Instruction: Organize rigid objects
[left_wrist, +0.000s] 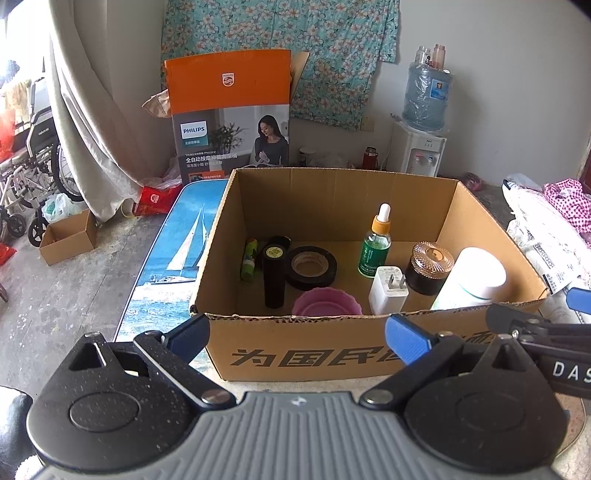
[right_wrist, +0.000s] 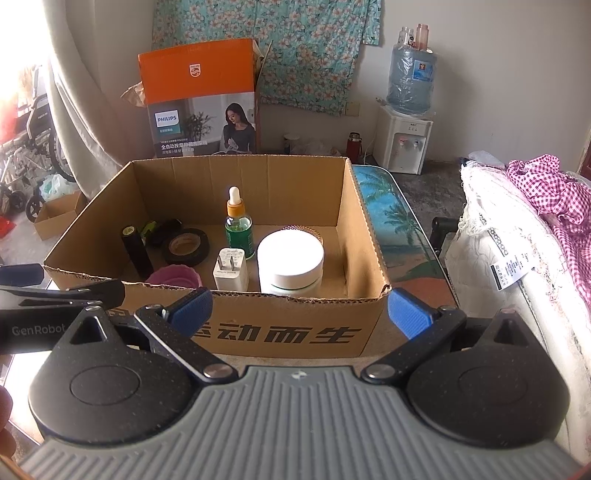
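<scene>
Cardboard box (right_wrist: 258, 332) reads 运动而生; orange carton (right_wrist: 199, 99) reads PHILIPS

Small hard things standing in the open cardboard box (left_wrist: 325, 343) before me.

On my left a black tube (left_wrist: 274, 275) stands upright, a green stick (left_wrist: 249, 263) behind it, a roll of black tape (left_wrist: 311, 266) lying flat beside it, and a pink cup (left_wrist: 326, 302) against the near wall. A green dropper bottle (left_wrist: 376, 243) stands mid-box, a white plug (left_wrist: 388, 290) in front of it, then a dark jar with a copper lid (left_wrist: 429, 266) and a white tub (left_wrist: 472, 280).
</scene>
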